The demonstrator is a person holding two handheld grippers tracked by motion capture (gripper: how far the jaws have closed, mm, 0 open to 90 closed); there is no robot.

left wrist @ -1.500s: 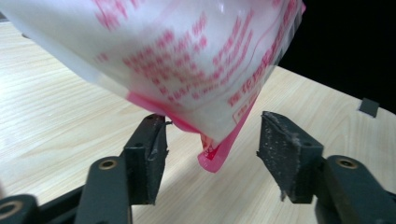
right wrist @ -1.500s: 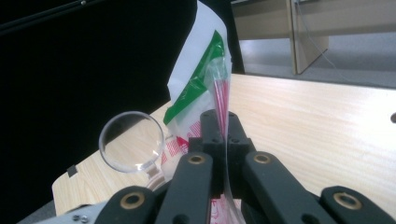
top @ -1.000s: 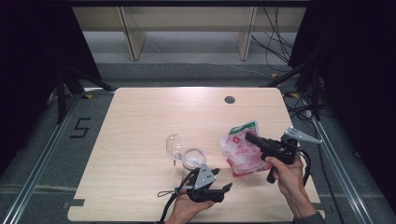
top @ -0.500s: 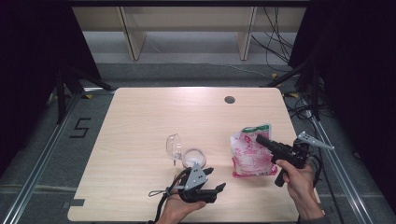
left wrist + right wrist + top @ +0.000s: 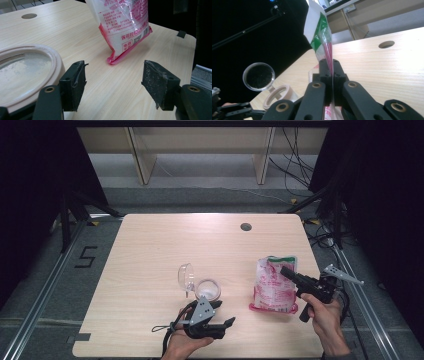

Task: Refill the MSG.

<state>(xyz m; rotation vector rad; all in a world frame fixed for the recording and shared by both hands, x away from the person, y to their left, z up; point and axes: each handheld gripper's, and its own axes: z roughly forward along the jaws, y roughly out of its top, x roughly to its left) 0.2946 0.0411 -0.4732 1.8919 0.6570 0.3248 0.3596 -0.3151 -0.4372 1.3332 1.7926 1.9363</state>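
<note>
A pink and white plastic bag (image 5: 272, 285) of white grains stands near the table's right edge, its bottom edge down on the wood. My right gripper (image 5: 287, 271) is shut on the bag's upper part. In the right gripper view the bag (image 5: 322, 37) rises from between the closed right gripper (image 5: 329, 65). A clear jar (image 5: 206, 290) with its hinged lid (image 5: 185, 275) flipped open stands at the front middle. My left gripper (image 5: 227, 322) lies just in front of the jar, open and holding nothing. In the left gripper view the left gripper (image 5: 113, 80) points toward the bag (image 5: 125, 22), with the jar rim (image 5: 27, 75) at the left.
A round cable hole (image 5: 245, 226) sits at the far right of the wooden table (image 5: 150, 250). The table's right edge (image 5: 312, 270) is close to the bag. A metal rail (image 5: 365, 305) and cables lie on the floor beyond that edge.
My right gripper has carried the bag to the right and lower, so it is now upright on the table. The left gripper has shifted slightly left in front of the jar.
</note>
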